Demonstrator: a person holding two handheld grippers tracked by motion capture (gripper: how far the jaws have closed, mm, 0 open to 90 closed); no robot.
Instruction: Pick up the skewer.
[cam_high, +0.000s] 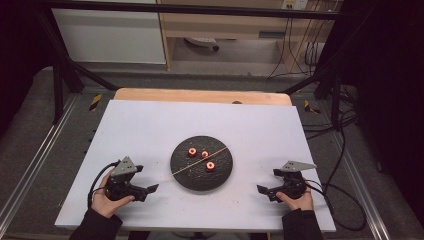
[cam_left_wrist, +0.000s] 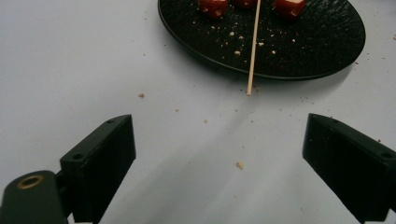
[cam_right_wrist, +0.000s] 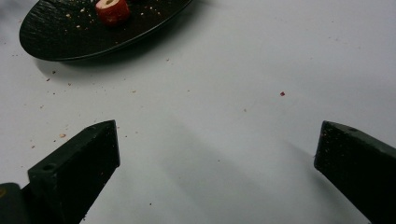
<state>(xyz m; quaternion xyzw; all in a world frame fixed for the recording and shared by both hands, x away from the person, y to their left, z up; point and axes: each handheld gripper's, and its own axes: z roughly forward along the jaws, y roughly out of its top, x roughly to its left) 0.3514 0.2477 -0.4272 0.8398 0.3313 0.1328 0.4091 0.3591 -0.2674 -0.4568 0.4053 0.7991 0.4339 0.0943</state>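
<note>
A round black plate lies in the middle of the white board. On it are three red cored fruit pieces. A thin wooden skewer lies slantwise across the plate, its near end past the left rim. My left gripper rests left of the plate, open and empty. My right gripper rests to the plate's right, also open and empty. In the left gripper view the skewer points toward my left gripper, with the plate beyond. The right gripper view shows my right gripper, the plate and one fruit piece.
The white board covers a wooden table inside a black metal frame. Small crumbs dot the board around the plate. Cables trail off the right side onto the floor.
</note>
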